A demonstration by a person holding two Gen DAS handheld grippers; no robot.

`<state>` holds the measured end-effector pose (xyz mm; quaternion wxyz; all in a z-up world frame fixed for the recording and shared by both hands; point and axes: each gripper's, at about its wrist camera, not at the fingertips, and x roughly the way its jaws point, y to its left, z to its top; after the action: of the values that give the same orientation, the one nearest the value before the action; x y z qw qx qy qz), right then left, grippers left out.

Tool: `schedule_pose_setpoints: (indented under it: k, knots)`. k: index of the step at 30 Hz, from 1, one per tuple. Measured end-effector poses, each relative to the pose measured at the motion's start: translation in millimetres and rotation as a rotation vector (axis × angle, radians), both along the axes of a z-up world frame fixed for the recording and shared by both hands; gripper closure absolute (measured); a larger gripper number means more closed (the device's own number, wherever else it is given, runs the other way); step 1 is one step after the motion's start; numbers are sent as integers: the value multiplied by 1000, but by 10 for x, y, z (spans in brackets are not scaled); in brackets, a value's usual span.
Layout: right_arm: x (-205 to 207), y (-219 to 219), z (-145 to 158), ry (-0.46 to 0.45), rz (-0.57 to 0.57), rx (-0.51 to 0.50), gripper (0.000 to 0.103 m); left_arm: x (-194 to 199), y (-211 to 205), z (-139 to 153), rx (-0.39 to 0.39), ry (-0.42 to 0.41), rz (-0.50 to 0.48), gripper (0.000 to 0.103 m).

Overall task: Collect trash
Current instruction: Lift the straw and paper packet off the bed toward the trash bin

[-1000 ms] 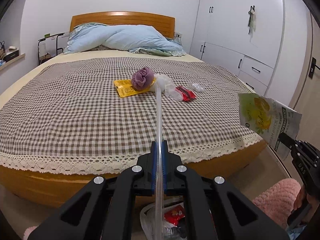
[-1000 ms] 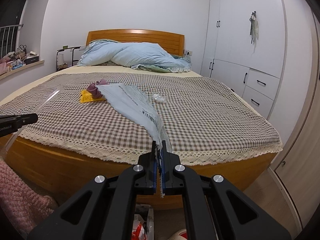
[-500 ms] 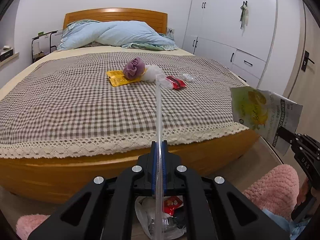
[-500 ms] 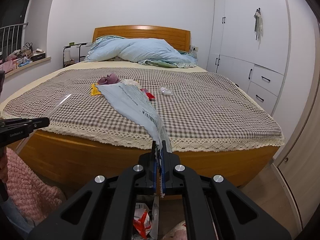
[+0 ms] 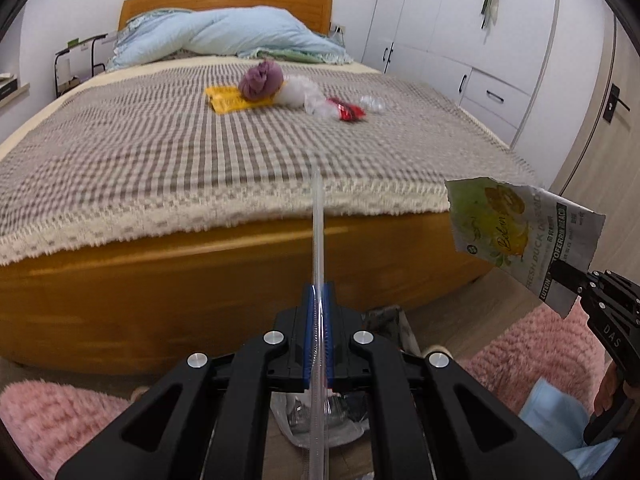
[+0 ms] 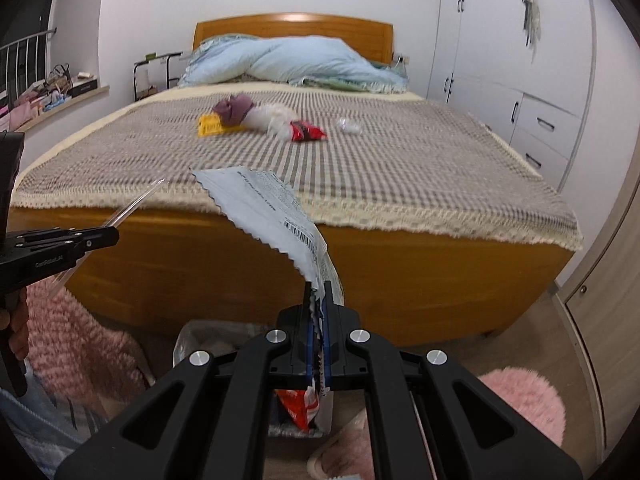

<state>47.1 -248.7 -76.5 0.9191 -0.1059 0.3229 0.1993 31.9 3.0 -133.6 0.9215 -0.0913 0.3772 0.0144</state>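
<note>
1. Bedroom: wooden bed with grey checked cover (image 5: 160, 152); clear trash bag on the floor (image 6: 192, 344) below my grippers.
2. My left gripper (image 5: 317, 312) is clamped on one clear plastic strip (image 5: 318, 216).
3. My right gripper (image 6: 316, 312) is clamped on one pale snack wrapper (image 6: 264, 204).
4. Advice: centre each piece over the bag mouth before letting go.
5. About five items lie on the bed: yellow packet (image 5: 228, 100), purple cloth ball (image 5: 262, 80), white wad (image 5: 298, 92), red wrapper (image 5: 350, 111), clear scrap (image 5: 372, 103).

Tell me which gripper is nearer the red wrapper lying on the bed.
Neither clearly: the left gripper and right gripper both hang past the bed's foot, well short of the red wrapper, each holding trash.
</note>
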Motion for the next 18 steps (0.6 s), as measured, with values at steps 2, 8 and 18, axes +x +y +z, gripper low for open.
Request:
schedule_pose_setpoints:
  k: [2, 8, 18]
  knots:
    - [-12, -5, -51, 21, -1, -3, 100, -13, -7, -76, -4, 18, 1, 101]
    - [-6, -42, -185, 75, -10, -14, 100, -41, -34, -291, -10, 68, -3, 101]
    - [34, -24, -428, 159, -20, -41, 100, 22, -23, -573, -23, 134, 0, 101]
